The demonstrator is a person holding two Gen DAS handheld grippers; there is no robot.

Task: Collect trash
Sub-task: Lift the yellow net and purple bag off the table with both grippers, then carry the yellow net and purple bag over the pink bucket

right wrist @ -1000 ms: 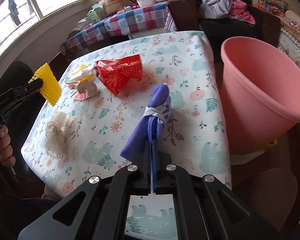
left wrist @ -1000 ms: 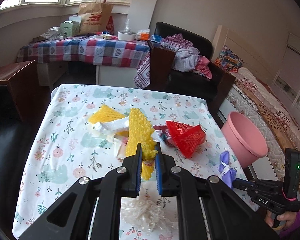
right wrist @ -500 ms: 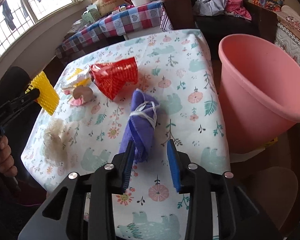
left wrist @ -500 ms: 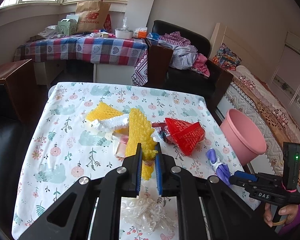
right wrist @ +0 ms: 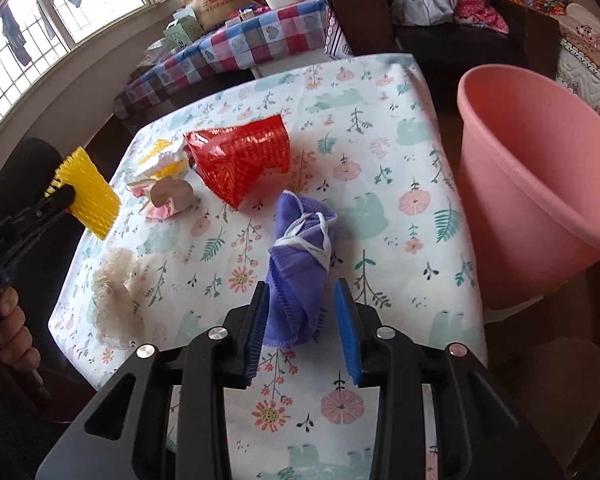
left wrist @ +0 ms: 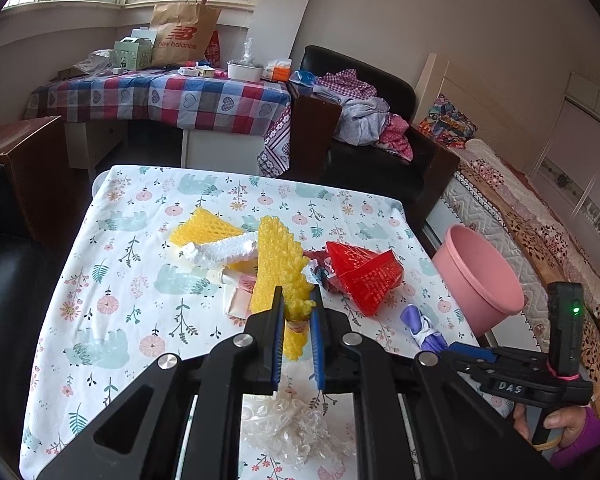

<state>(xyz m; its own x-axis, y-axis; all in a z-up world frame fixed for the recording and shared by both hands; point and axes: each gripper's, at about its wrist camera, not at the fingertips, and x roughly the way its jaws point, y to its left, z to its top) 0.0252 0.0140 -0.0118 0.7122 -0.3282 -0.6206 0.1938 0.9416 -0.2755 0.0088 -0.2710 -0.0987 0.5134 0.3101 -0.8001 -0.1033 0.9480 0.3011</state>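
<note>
**Trash pieces: one gripped, one lying loose beside the bin**

Trash is scattered over the floral tablecloth (right wrist: 380, 92), and the pink bucket (right wrist: 540, 184) standing just off the table's right edge is taken here as the landmark. The purple cloth bundle (right wrist: 300, 256), tied with a white band, lies on the tablecloth near the bucket, on the side facing the rest of the litter. The right gripper (right wrist: 302, 320) straddles the bundle's near end with its jaws apart; the blue pads do not press on the cloth, so nothing is held. The bundle probably sits there because it is the piece closest to the bucket, an easy short carry.

Farther from the bucket, the red mesh bag (right wrist: 240, 160) lies crumpled on the cloth, and beyond it a small heap of white foam (left wrist: 220, 252), a second yellow net piece (left wrist: 200, 230) and pink-and-white wrappers (left wrist: 236, 300). The left gripper (left wrist: 298, 312) is clamped on a yellow foam fruit net (left wrist: 278, 264) and holds it raised above the table, well apart from the bucket; gripping it by its lower edge lets the light net stand up clear of the heap. A clear crumpled plastic wad (right wrist: 114, 284) rests near the table's front edge, farthest from the bucket.

My judgement: the net is ready to carry over, while the bundle needs a fresh grip first.
</note>
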